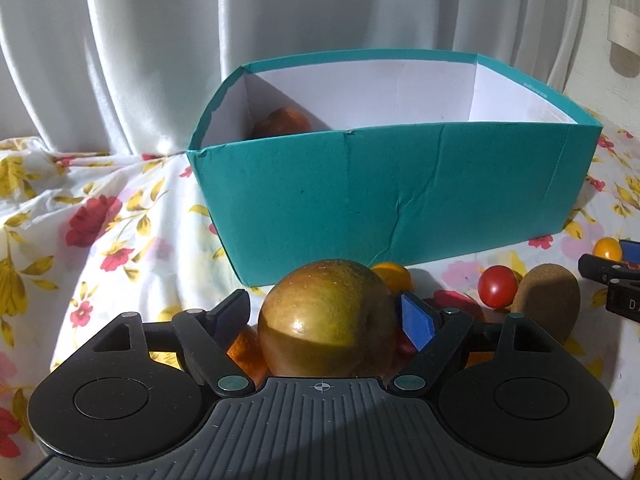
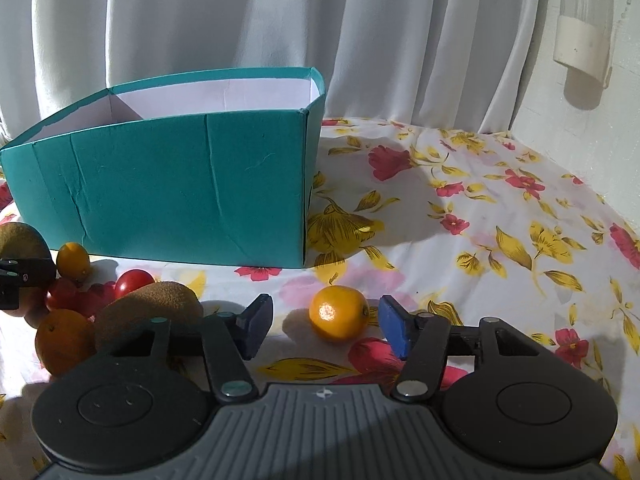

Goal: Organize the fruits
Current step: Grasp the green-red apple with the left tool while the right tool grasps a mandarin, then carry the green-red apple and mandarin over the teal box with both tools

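A large green-brown apple (image 1: 328, 320) rests on the flowered cloth between the fingers of my left gripper (image 1: 326, 308). The jaws stand wide around it, with a sliver of gap on each side. A small orange citrus fruit (image 2: 339, 313) lies between the fingers of my right gripper (image 2: 325, 312), clear space either side. The teal box (image 1: 380, 200) stands just behind both, with one reddish fruit (image 1: 280, 122) in its left corner. Beside the apple lie a kiwi (image 1: 546, 304), a red cherry tomato (image 1: 497, 286), a yellow one (image 1: 394, 276) and an orange (image 1: 246, 350).
White curtains hang behind the box (image 2: 180, 192). The flowered cloth (image 2: 500, 220) stretches bare to the right up to a white wall with a pipe (image 2: 584, 20). My left gripper's fingers (image 2: 16, 276) show at the left edge of the right wrist view, near the kiwi (image 2: 152, 308).
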A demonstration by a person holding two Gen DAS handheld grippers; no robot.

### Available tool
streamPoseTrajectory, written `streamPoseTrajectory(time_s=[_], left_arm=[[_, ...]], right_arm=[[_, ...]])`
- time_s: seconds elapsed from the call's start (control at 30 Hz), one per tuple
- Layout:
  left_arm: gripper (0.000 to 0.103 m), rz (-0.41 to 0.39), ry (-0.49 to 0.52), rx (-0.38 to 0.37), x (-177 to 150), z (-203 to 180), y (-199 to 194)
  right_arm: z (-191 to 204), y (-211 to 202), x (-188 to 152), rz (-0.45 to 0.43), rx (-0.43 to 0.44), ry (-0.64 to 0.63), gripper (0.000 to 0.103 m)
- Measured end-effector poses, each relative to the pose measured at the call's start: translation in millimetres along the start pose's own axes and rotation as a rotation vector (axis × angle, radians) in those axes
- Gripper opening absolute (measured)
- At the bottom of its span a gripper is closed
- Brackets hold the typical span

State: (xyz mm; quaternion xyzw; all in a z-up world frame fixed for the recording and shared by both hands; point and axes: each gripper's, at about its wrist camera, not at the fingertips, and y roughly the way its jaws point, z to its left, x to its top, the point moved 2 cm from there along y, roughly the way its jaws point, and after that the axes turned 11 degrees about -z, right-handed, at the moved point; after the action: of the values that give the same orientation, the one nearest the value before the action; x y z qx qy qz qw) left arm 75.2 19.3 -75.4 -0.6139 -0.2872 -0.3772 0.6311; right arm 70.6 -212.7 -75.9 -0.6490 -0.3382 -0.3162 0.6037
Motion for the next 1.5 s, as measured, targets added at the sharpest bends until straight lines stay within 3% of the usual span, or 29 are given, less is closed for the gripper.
streamPoseTrajectory(time_s=[0.17, 0.43, 0.57, 0.73, 0.9, 1.5], left_arm=[[0.086, 0.003, -0.012, -0.027, 1, 5, 4], [0.077, 0.028, 0.003, -0.089, 0, 5, -5], [0.078, 0.032, -0.048, -0.112, -1, 11, 2], [0.077, 0.039, -0.053, -0.116, 0, 13, 5], [0.076, 0.041, -0.049, -0.118, 0, 13, 3], [0.076, 0.041, -0.004, -0.080, 6, 0, -34]], right_arm=[[-1, 8, -4, 0.024, 0.000, 0.008, 0.053], [-2, 9, -4, 0.017, 0.012, 0.010, 0.045], [-2, 9, -4, 0.014, 0.010, 0.017, 0.044], [-3, 8, -4, 0.017, 0.016, 0.017, 0.042], [-3, 7, -4, 0.017, 0.030, 0.026, 0.033], [2, -14, 9, -0.029, 0.041, 0.015, 0.032]])
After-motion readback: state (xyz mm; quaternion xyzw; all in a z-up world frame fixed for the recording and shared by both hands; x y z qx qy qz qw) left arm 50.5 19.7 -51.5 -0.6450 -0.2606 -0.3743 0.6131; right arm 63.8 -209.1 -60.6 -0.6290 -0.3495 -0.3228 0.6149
